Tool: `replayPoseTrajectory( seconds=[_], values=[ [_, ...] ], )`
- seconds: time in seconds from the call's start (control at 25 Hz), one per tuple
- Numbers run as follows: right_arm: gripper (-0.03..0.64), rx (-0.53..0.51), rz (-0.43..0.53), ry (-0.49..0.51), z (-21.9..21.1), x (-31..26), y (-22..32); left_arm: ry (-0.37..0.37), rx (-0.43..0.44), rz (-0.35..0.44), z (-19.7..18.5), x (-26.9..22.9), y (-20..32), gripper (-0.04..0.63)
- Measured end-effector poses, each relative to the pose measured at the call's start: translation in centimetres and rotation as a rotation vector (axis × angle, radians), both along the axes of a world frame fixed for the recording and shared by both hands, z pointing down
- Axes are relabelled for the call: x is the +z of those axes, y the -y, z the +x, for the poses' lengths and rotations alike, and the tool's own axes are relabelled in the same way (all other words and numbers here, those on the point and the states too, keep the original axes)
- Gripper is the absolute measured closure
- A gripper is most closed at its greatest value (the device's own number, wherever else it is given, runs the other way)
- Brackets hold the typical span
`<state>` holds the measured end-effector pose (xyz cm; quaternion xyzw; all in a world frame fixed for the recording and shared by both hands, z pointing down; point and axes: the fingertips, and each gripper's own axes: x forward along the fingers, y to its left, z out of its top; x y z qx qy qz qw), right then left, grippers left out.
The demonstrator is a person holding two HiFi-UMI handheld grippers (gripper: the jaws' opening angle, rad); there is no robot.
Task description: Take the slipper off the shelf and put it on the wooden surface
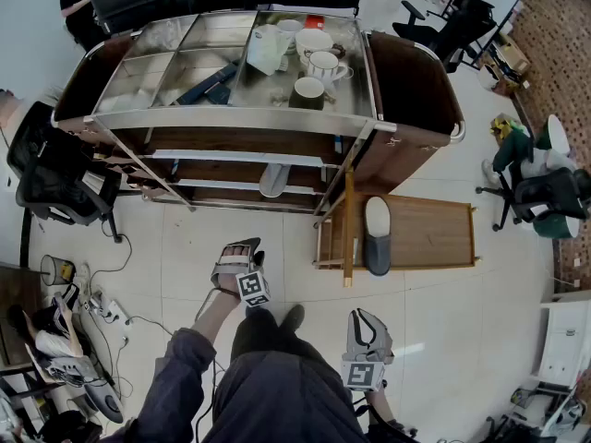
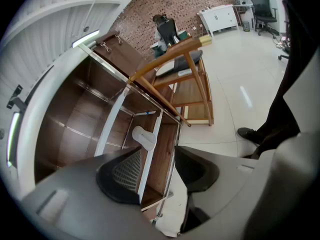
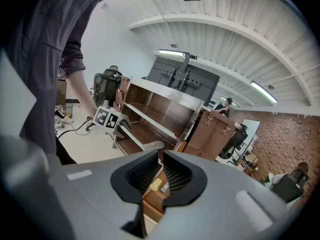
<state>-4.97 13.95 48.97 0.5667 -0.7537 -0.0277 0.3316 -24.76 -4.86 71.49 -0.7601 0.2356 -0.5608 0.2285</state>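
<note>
A pale grey slipper (image 1: 274,180) lies on a lower board of the brown shelf unit (image 1: 231,146); it also shows as a slipper (image 2: 143,137) in the left gripper view, just beyond the jaws. A second slipper (image 1: 377,235), grey with a white insole, rests on the low wooden surface (image 1: 429,233) to the right. My left gripper (image 1: 242,247) hovers over the floor in front of the shelf, jaws apart and empty (image 2: 157,154). My right gripper (image 1: 363,316) hangs lower right, its jaws together with nothing in them (image 3: 161,156).
Cups and a jug (image 1: 309,63) stand on the shelf unit's metal top. A wooden post (image 1: 348,229) rises at the low platform's left edge. Office chairs (image 1: 55,178) and cables (image 1: 102,307) crowd the left; a person's legs (image 1: 268,377) are below.
</note>
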Motion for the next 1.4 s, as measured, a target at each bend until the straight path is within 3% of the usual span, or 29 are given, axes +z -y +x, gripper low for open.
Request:
replayPoseTrajectory(
  seconds=[0.36,0.56,0.72,0.88,0.92,1.0,1.04,1.08,1.24,1.4],
  values=[
    [0.597,-0.022,-0.145,-0.057,0.6,5.2,10.4,0.099,0.031,-0.001,3.3,10.4,16.7,0.374],
    [0.598,-0.004,-0.170,-0.021,1.1,9.2,18.7,0.146,0.048,0.042,4.4,17.5,24.8,0.324],
    [0.598,-0.019,-0.194,-0.028,0.8,12.3,22.5,0.197,0.092,0.075,5.1,21.2,28.1,0.241],
    [0.598,-0.009,-0.228,-0.022,1.4,14.4,24.1,0.178,0.098,0.102,5.2,20.2,28.7,0.211],
    [0.598,0.002,-0.238,-0.017,1.7,14.7,24.3,0.166,0.096,0.110,5.1,19.7,28.8,0.218],
    [0.609,0.021,-0.258,-0.015,2.2,15.3,24.4,0.140,0.090,0.125,5.1,18.7,28.9,0.354],
    [0.609,0.024,-0.261,-0.019,2.4,15.5,24.4,0.127,0.087,0.133,5.1,18.2,28.9,0.372],
    [0.613,0.024,-0.259,-0.024,2.6,15.5,24.4,0.115,0.085,0.141,5.0,17.7,29.0,0.438],
    [0.615,0.024,-0.256,-0.031,3.2,14.1,23.9,0.070,0.080,0.173,5.0,16.2,29.7,0.506],
    [0.615,0.023,-0.230,-0.019,3.8,11.2,23.1,0.037,0.072,0.204,4.8,14.1,29.6,0.530]
  ],
)
